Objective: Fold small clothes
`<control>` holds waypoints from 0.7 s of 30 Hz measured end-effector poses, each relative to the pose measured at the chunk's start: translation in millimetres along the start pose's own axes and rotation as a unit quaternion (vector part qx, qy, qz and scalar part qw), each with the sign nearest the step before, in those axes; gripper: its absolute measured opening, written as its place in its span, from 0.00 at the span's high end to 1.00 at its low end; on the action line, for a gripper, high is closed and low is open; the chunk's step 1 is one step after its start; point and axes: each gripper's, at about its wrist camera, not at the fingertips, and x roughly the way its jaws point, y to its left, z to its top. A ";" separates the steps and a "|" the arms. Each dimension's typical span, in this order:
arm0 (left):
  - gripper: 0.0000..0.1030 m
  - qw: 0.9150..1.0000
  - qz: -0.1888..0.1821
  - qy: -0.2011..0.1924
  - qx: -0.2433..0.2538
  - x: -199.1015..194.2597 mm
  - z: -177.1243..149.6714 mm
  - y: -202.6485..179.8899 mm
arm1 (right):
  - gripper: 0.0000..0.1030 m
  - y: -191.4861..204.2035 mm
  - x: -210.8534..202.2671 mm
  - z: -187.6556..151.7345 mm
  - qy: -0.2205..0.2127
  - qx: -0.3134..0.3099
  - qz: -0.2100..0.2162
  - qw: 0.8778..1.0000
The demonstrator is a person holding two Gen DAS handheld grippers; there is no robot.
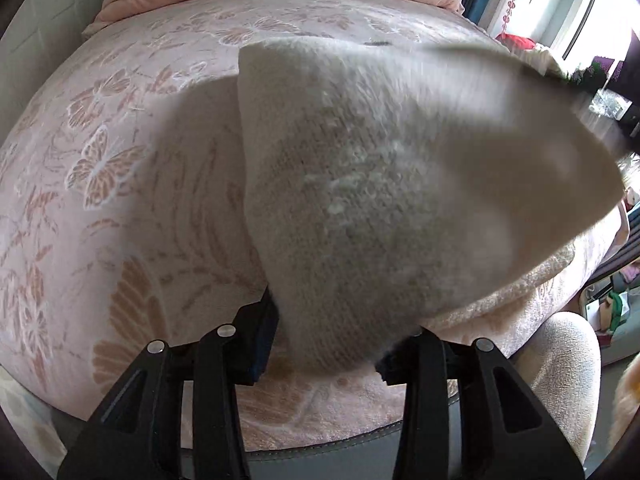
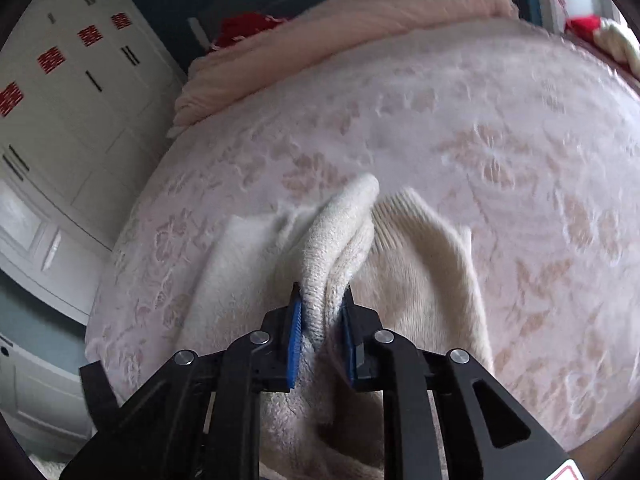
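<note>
Midway through a fold, both claws hold a cream knitted garment (image 1: 360, 200) above a bed spread with a pink butterfly-print blanket (image 1: 100, 152). At lower centre of the left wrist view, the left claw (image 1: 328, 344) pinches one end, lifting the cloth so it drapes toward the upper right. Lower centre in the right view, the right claw (image 2: 320, 320) clamps a bunched ribbed edge, apparently to carry it over the rest
</note>
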 end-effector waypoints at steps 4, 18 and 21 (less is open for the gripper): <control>0.62 1.000 -0.004 0.003 -0.014 1.5 2.3 2.9 | 0.87 10.7 -43.0 16.6 -0.058 -0.020 0.002 0.998; 0.63 1.000 0.002 -0.008 0.010 -0.7 2.7 -4.2 | 0.71 -117.1 6.6 -59.4 0.018 0.151 -0.025 0.988; 0.60 0.999 0.002 -0.014 0.035 -17.3 -2.0 -6.4 | 0.71 -102.7 -23.0 -68.0 -0.007 0.129 -0.040 0.991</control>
